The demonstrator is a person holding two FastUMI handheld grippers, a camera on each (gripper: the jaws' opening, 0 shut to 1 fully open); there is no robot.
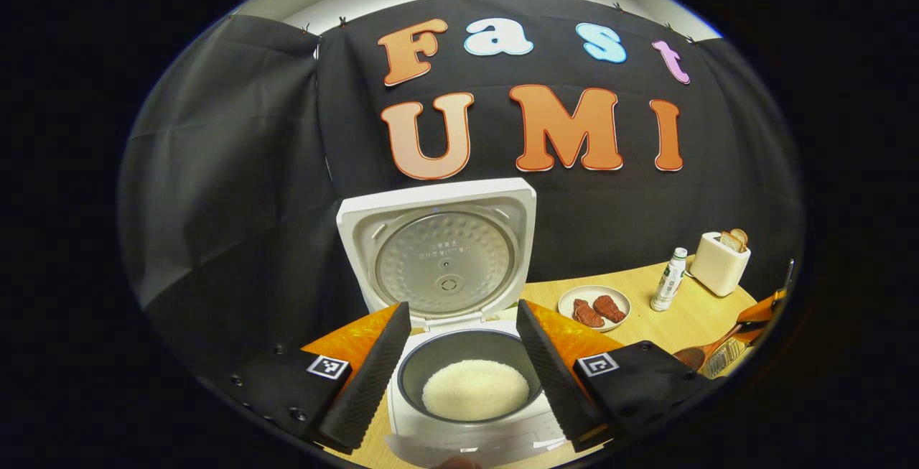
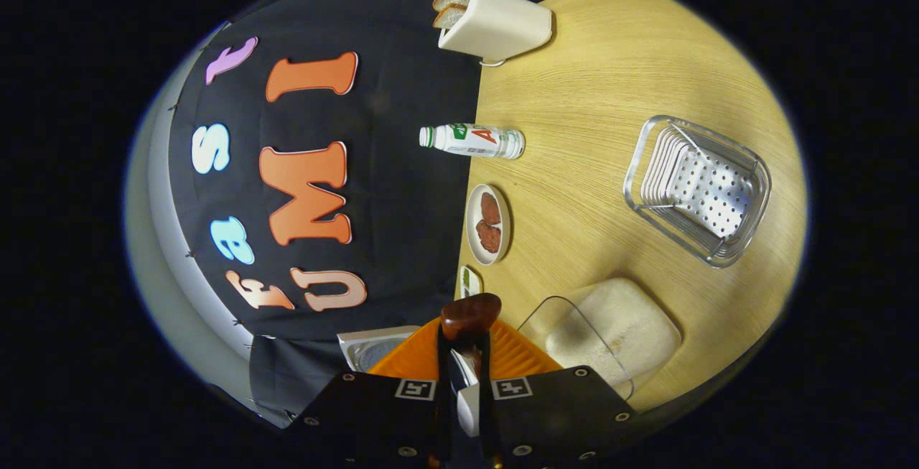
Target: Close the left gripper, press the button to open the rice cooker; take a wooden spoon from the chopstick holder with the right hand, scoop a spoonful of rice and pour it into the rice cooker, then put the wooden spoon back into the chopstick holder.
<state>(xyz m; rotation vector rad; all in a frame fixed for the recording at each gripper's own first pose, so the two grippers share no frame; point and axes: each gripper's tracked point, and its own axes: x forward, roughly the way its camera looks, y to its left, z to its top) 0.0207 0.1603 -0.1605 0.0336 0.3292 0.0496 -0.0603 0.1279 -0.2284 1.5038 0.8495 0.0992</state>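
Rice cooker [image 1: 459,354] stands lid-up, rice in the pot, directly ahead between the spread fingers of the left gripper [image 1: 463,375]. Wooden spoon [image 2: 470,317] is pinched in the right gripper [image 2: 465,375], long axis along the fingers. Chopstick holder [image 2: 700,189] lies ahead-right, nearer the right hand.

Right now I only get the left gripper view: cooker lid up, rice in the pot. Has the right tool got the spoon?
Observer: Yes. The right tool is shut on the wooden spoon.
Operator: Chopstick holder?
Observer: The chopstick holder stands on the table, well apart from the spoon.
Operator: Rice supply?
Observer: The clear rice container sits close beside the tool, between it and the holder.
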